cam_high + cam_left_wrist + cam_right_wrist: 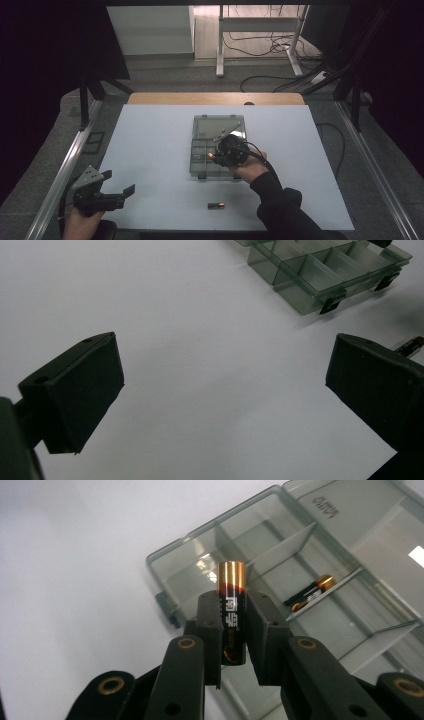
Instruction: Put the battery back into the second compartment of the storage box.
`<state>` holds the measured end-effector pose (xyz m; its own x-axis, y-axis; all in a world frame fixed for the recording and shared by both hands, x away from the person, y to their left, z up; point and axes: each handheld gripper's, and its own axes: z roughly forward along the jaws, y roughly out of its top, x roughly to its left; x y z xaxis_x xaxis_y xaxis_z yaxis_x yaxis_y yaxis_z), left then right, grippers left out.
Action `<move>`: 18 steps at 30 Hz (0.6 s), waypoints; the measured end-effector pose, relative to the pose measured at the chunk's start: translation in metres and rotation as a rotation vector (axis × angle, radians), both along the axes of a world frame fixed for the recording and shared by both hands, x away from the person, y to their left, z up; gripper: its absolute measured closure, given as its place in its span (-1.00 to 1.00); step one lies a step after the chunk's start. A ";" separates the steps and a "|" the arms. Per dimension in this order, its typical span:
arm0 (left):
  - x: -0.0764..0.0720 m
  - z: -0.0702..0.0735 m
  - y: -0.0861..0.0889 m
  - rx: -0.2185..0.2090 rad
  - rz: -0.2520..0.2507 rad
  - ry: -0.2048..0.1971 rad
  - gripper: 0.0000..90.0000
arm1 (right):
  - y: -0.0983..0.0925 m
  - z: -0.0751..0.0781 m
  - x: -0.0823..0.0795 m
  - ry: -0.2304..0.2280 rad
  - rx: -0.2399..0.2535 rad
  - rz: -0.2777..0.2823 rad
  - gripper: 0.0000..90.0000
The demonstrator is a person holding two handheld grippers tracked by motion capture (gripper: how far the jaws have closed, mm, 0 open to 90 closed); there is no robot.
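My right gripper (231, 625) is shut on a black and gold battery (231, 611), held upright between the pads over the clear compartment box (190, 560). From above, that gripper (216, 156) hovers over the box (200, 172) in the middle of the white mat. A second battery (311, 596) lies in one of the box's compartments. A third battery (216, 205) lies loose on the mat near the front edge. My left gripper (120, 186) rests at the front left, jaws wide apart with nothing between them; its own view shows the box (320, 275) far off and one end of the loose battery (411, 345).
The white mat (150, 150) covers the table, with bare room left and right of the box. Metal rails (65, 165) run along both table sides. A desk frame (220, 45) and cables lie on the floor beyond.
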<state>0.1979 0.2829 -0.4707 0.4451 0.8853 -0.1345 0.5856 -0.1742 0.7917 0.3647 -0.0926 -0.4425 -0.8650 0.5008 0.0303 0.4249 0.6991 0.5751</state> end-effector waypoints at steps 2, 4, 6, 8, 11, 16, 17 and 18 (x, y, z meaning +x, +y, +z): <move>0.000 0.000 0.000 0.000 0.000 0.000 -0.94 | 0.000 0.000 0.005 -0.001 0.004 -0.011 0.70; 0.000 0.000 0.000 0.000 0.000 0.000 -0.94 | 0.001 0.000 0.009 0.000 0.010 -0.021 0.70; 0.000 0.000 0.000 -0.001 -0.001 0.000 -0.94 | 0.002 -0.001 0.014 -0.004 0.015 -0.030 0.70; 0.000 0.000 0.000 -0.002 -0.001 0.000 -0.94 | 0.004 -0.001 0.021 -0.008 0.016 -0.043 0.70; 0.000 0.000 0.000 -0.002 -0.001 0.000 -0.94 | 0.006 -0.002 0.025 -0.009 0.015 -0.052 0.70; 0.000 0.000 0.000 -0.003 -0.002 -0.001 -0.94 | 0.013 -0.008 0.037 -0.006 0.004 -0.085 0.70; 0.000 0.000 0.000 -0.003 -0.002 -0.001 -0.94 | 0.013 -0.009 0.039 -0.005 0.001 -0.095 0.70; 0.000 0.000 0.000 -0.003 -0.002 -0.001 -0.94 | 0.013 -0.009 0.039 -0.005 0.001 -0.095 0.70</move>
<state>0.1979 0.2832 -0.4707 0.4470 0.8840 -0.1368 0.5846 -0.1729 0.7927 0.4034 -0.0791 -0.4518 -0.8135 0.5809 0.0270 0.4868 0.6548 0.5781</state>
